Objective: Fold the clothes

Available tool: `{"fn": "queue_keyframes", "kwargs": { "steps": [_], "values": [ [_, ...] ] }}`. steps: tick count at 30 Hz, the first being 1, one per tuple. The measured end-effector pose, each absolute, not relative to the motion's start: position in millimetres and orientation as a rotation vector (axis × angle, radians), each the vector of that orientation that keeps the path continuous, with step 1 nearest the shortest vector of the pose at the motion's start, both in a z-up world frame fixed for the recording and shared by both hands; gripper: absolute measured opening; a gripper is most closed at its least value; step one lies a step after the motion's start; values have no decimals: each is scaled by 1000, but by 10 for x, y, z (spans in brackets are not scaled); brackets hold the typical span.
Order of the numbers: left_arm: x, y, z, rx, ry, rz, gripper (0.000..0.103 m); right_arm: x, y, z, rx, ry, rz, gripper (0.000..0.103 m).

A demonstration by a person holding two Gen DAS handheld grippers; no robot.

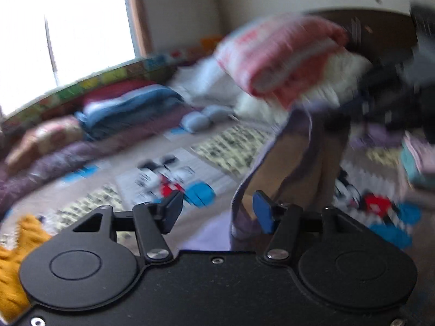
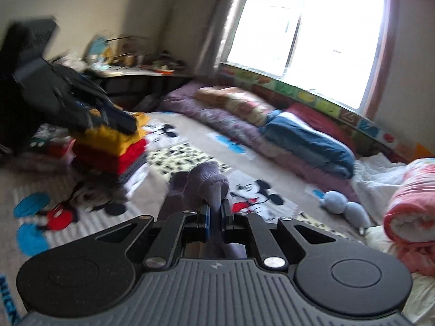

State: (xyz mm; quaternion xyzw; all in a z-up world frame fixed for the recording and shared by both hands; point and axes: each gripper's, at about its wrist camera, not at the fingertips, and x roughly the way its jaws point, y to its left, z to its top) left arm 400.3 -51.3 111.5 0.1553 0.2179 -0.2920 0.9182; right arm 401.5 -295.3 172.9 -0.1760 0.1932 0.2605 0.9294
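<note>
A lavender-grey knit garment (image 2: 206, 184) is bunched up in my right gripper (image 2: 214, 212), which is shut on it above the Mickey Mouse sheet (image 2: 261, 193). In the left wrist view the same garment (image 1: 293, 149) hangs down from a dark blurred shape at the upper right. Its lower edge drops just beside my left gripper's blue-padded right finger (image 1: 262, 214). My left gripper (image 1: 217, 212) is open with nothing between its fingers. A stack of folded clothes (image 2: 108, 149), yellow on red on grey, stands at the left, and its yellow knit top (image 1: 16, 258) shows below my left gripper.
Rolled bedding and a blue quilt (image 2: 307, 138) line the wall under the window. A pink rolled blanket (image 2: 410, 206) and a pale blue soft toy (image 2: 337, 203) lie to the right. A cluttered desk (image 2: 141, 70) stands in the far corner. Both views are motion-blurred.
</note>
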Motion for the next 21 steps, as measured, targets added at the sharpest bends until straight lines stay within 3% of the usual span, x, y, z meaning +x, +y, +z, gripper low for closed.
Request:
{"fn": "queue_keyframes", "kwargs": {
  "steps": [11,13,14,15,21],
  "values": [
    [4275,-683,526,294,516,-564,62,3882,-2996,1719,-355,417,555,9],
    [4343,-725,445,290,520,-532,35,3893,-3024,1723,-346,414,556,9],
    [4377,-745,404,289,522,-516,9,3899,-3038,1719,-343,414,552,9],
    [4411,-766,364,287,524,-500,3,3906,-3053,1716,-339,414,549,9],
    [4323,-506,1030,228,378,-431,1,3908,-3137,1684,-330,416,518,9]
  ]
}}
